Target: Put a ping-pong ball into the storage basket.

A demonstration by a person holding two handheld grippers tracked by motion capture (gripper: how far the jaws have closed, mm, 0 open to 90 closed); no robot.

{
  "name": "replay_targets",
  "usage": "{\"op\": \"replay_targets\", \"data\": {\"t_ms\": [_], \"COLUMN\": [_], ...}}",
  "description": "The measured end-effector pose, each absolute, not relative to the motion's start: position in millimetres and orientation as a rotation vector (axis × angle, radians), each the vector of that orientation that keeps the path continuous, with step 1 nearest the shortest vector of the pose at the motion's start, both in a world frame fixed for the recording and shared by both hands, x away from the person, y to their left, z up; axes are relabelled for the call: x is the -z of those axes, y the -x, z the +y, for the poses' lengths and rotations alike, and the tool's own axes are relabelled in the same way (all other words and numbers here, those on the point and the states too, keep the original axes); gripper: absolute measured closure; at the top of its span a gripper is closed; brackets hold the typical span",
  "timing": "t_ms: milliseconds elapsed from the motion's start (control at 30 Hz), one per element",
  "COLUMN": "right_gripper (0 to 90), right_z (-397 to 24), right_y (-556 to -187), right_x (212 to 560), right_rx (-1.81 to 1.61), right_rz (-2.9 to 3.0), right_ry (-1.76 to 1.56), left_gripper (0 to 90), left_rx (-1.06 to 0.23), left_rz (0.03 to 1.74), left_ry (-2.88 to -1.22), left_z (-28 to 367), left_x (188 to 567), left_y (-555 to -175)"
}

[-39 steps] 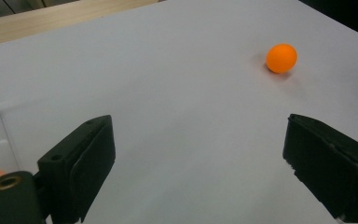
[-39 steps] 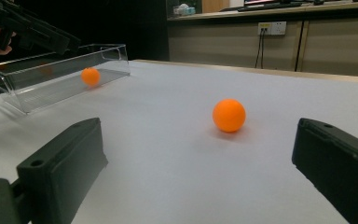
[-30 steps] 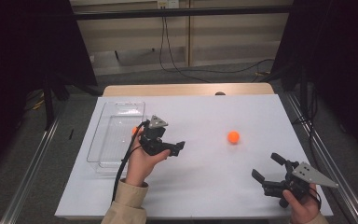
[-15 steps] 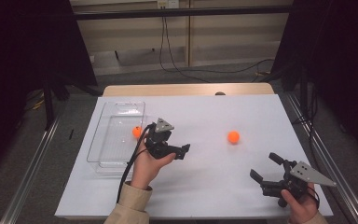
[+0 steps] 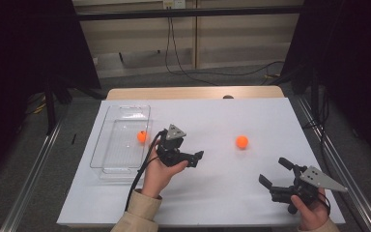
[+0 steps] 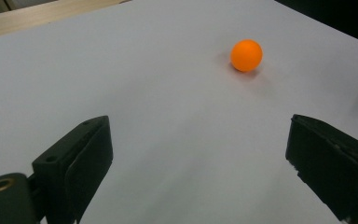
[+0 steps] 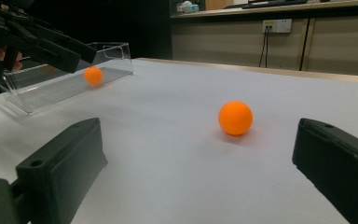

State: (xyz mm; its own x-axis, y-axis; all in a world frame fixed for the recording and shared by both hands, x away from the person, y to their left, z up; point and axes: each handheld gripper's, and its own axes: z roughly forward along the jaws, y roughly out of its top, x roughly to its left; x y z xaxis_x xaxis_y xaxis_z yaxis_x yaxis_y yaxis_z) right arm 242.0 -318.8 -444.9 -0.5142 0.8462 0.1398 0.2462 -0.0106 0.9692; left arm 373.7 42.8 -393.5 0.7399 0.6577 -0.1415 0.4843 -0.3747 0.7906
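Orange ball (image 5: 242, 141) rests on the white surface (image 5: 212, 193) right of its middle, well apart from both grippers. Another orange ball (image 5: 142, 137) lies inside the clear tray (image 5: 107, 145) near the left edge. Just beside that tray, the left gripper (image 5: 198, 157) has its jaws apart, empty. By the near right corner, the right gripper (image 5: 274, 172) is likewise spread wide, holding nothing.

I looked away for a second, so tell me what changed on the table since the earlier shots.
The left gripper moved right, away from the clear tray, uncovering an orange ball lying in it; its jaws are open and empty. The right gripper and the second orange ball on the table stayed put.
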Motion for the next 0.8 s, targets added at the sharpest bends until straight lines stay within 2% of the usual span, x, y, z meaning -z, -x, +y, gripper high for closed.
{"op": "replay_targets", "data": {"t_ms": [800], "right_gripper": [1.7], "right_z": [-319], "right_y": [-243], "right_x": [444], "right_rx": [-1.554], "right_rz": [1.769], "right_ry": [-1.137], "left_gripper": [7.1], "left_rx": [-0.219], "left_rz": [0.784], "left_ry": [-2.077], "left_z": [14], "left_x": [408], "left_y": [-370]}}
